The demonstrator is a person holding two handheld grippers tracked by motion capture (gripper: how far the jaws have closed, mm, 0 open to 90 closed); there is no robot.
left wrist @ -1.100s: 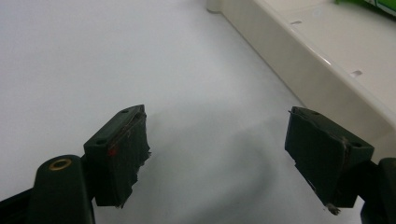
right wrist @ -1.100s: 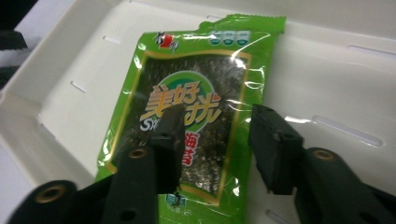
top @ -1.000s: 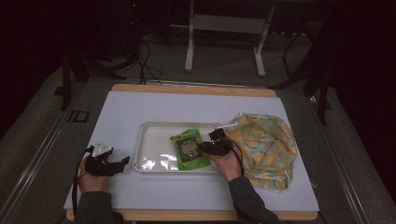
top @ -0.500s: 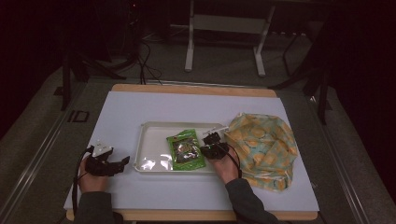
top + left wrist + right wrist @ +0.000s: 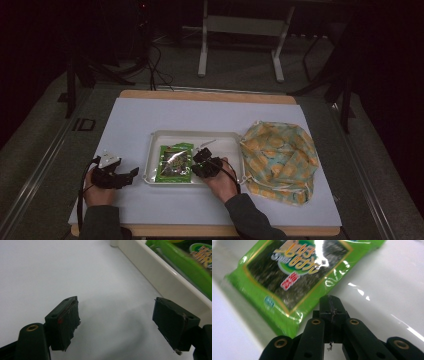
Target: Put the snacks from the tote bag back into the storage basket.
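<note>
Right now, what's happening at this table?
A person holds a gripper in each hand. The right gripper, jaws shut with nothing between them, sits at the edge of a green snack packet lying in a white tray. The left gripper rests open on the table beside the tray. A patterned cloth bag lies to the right.

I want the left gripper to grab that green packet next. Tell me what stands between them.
The near wall of the white tray stands between the open left gripper and the green packet, which lies inside the tray. The gripper would need to come over that rim.
</note>
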